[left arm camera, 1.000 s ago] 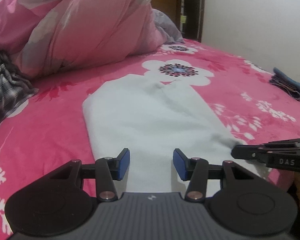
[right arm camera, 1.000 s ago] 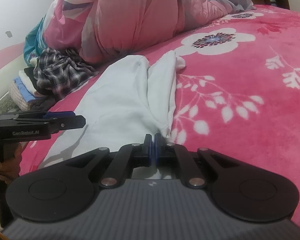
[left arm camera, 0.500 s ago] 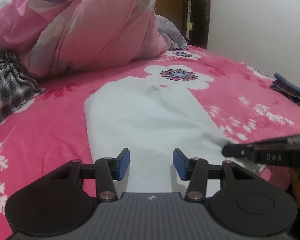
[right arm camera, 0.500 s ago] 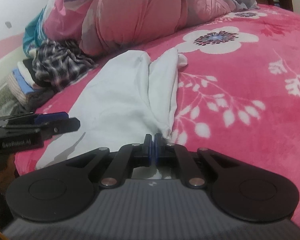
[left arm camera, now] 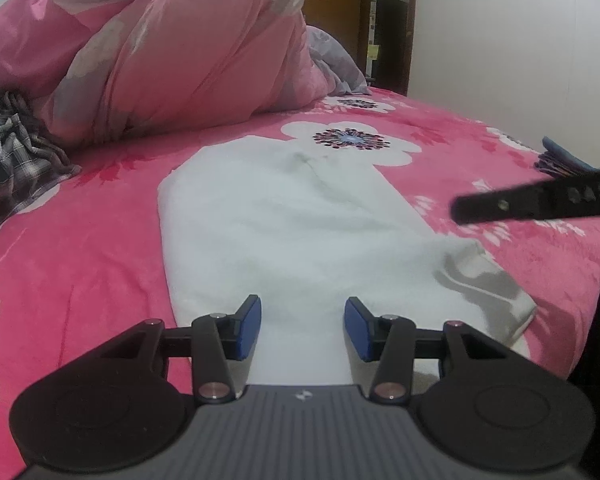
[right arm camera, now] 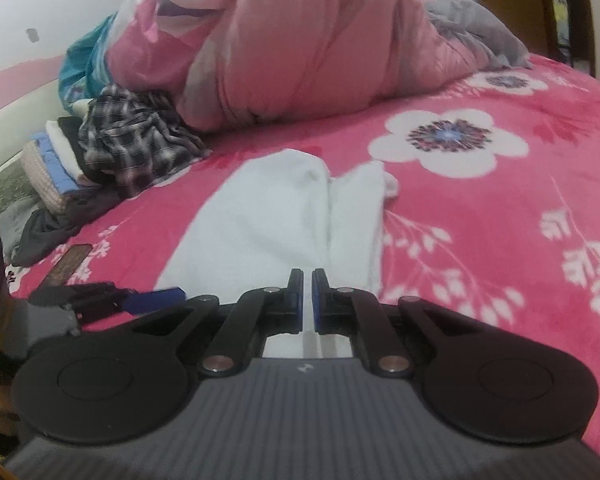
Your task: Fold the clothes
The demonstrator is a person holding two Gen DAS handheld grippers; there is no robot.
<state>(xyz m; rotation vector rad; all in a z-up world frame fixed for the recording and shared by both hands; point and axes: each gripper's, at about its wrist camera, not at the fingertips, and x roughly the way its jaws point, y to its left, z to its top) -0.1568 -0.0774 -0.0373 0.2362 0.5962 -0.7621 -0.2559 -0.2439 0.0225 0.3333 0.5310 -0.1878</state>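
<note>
A bed point(left arm camera: 100, 240) covered in a bright pink sheet with white flowers carries everything here; no basket, box or other container shows in either view. At its far side a bulky pink quilt point(left arm camera: 160, 52) is heaped up, with a crumpled checked shirt point(right arm camera: 140, 140) at its foot and, beyond that at the bed's edge, a small stack of folded laundry point(right arm camera: 52, 168). A dark blue folded cloth point(left arm camera: 560, 160) lies near the opposite edge, by the wall.

The white garment point(left arm camera: 292, 232) lies flat along the middle of the bed, already folded into a long panel, with one side strip turned in so that a seam runs down its length in the right wrist view. Its near right corner is rumpled and lies in shadow.

The left tool point(left arm camera: 302, 328) hovers over the garment's near end with its blue pads point(left arm camera: 248, 328) standing apart and only flat cloth seen between them; it grips nothing. The right tool point(right arm camera: 307, 300) is above the garment's near right part, its jaws just beginning to part, a narrow slit between the pads and no cloth pinched in it. In the left wrist view the right tool shows blurred, clear of the cloth, above the rumpled corner.
</note>
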